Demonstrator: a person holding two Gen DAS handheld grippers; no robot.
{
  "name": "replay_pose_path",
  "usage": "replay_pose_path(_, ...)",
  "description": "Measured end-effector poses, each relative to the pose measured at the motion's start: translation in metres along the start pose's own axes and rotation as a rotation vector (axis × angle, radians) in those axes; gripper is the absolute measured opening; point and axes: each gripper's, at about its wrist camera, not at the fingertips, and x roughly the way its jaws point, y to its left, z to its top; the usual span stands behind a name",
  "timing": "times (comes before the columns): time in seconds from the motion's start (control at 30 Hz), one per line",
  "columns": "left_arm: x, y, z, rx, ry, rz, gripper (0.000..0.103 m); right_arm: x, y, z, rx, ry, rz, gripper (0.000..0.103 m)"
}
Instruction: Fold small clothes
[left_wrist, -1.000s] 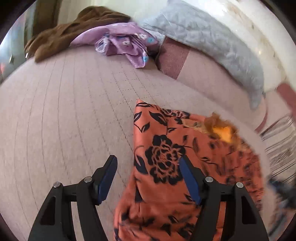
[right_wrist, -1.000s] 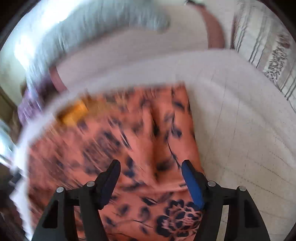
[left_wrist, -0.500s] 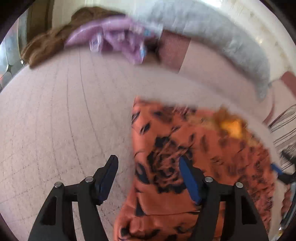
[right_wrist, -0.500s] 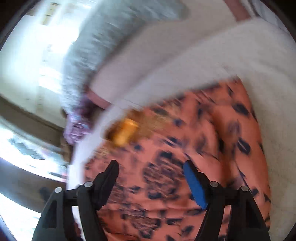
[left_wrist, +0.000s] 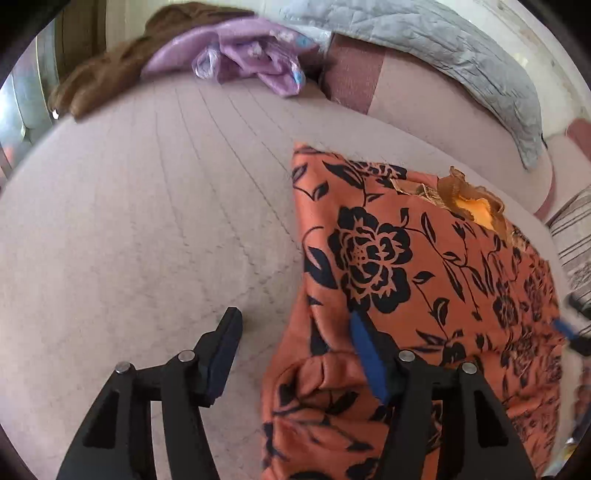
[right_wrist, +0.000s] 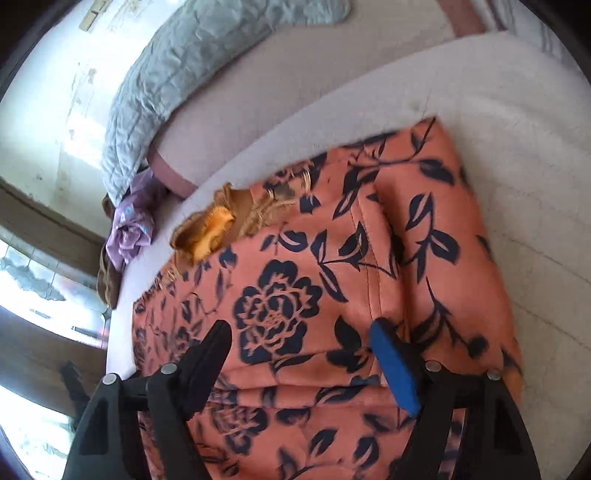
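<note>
Ahead of your fingers stretches the quilted pink mattress (left_wrist: 155, 221), stitched in a grid. On it lies the orange garment (left_wrist: 406, 266), smooth with black roses and a frilled golden collar. Your left gripper (left_wrist: 295, 332) straddles its rumpled left edge, fingers spread; your right gripper (right_wrist: 301, 341) hovers spread, seemingly clear of the cloth.

Both wrist views look steeply down, close over the bed (left_wrist: 147, 221). The left faces the garment's (left_wrist: 424, 277) left edge, the right its middle; both share the garment (right_wrist: 332, 277) and pillow (left_wrist: 461, 55).
</note>
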Motion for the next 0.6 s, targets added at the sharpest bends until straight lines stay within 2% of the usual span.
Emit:
replay_pose_path(0.1,-0.02,0.008,-0.003,-0.079,-0.05,-0.065,0.062,-0.031,0.03,-0.015,-0.096,-0.05,0.023,0.083)
replay_pose_path(0.17,-0.027,0.007,-0.006,-0.069,-0.068,-0.079,0.062,-0.037,0.033,-0.022,-0.118,-0.037,0.01,0.083)
replay_pose_path(0.23,-0.033,0.003,-0.012,-0.051,-0.086,-0.081,0.062,-0.041,0.016,-0.033,-0.078,-0.038,-0.003,0.083)
replay_pose_path(0.37,-0.031,-0.002,-0.018,-0.04,-0.078,-0.079,0.062,-0.048,-0.024,-0.031,0.064,-0.026,-0.04,0.083)
replay_pose_path(0.47,-0.016,-0.006,-0.008,-0.036,-0.051,-0.071,0.062,-0.04,-0.024,-0.024,0.021,-0.009,-0.09,0.079)
replay_pose_path(0.57,0.009,-0.01,-0.011,0.017,0.002,-0.005,0.062,-0.034,-0.023,-0.017,-0.049,0.025,-0.168,0.062)
replay_pose_path(0.6,0.008,-0.014,-0.011,0.045,-0.019,0.016,0.062,-0.025,-0.015,-0.018,-0.111,0.044,-0.256,0.04)
